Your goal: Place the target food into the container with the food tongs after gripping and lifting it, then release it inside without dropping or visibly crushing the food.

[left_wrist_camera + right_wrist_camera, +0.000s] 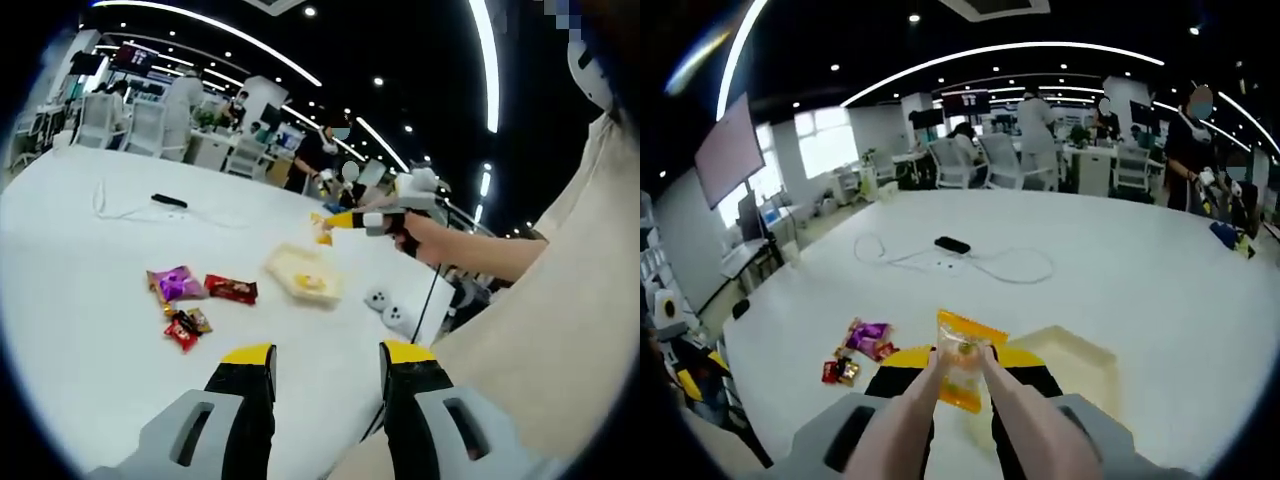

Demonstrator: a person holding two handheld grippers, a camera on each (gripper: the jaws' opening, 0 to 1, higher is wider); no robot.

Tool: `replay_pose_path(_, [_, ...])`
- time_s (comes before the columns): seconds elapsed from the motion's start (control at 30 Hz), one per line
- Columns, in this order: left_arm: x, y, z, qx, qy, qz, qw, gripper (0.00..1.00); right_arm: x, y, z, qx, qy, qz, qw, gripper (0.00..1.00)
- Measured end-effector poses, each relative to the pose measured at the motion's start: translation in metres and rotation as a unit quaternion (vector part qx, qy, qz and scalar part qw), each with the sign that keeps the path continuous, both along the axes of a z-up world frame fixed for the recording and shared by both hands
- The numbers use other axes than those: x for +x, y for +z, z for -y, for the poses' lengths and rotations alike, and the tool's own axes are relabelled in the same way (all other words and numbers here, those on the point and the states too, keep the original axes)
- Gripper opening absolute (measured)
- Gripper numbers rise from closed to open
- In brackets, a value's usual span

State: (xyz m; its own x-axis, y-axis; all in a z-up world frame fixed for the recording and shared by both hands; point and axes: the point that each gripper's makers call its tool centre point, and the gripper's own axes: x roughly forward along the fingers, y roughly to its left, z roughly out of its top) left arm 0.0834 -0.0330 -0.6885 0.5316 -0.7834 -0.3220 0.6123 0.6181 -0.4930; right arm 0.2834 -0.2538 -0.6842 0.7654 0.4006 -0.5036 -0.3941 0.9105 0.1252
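Now orange snack packet (961,372) pinched between tongs (940,420), above container (1080,362)

I am working over a wide white table (1160,270) in an open office. A dark ceiling (940,50) carries long curved light strips (990,50) and small round spot lamps. A large screen (728,150) hangs at one side, beside bright windows (825,140). Beyond the table stand white desks and office chairs (1000,160), with several people among them.
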Motion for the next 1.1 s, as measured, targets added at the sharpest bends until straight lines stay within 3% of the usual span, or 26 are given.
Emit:
replay_pose_path(0.43, [0.012,0.003,0.016,0.002,-0.032,0.003,0.9995,0.41,-0.003,0.010,0.029,0.005,-0.041,0.012,0.9991,0.20])
replay_pose_path(1.1, [0.007,0.005,0.029,-0.006,-0.039,0.001,0.9992,0.41,-0.013,0.013,0.056,0.014,-0.073,0.015,0.9971,0.20])
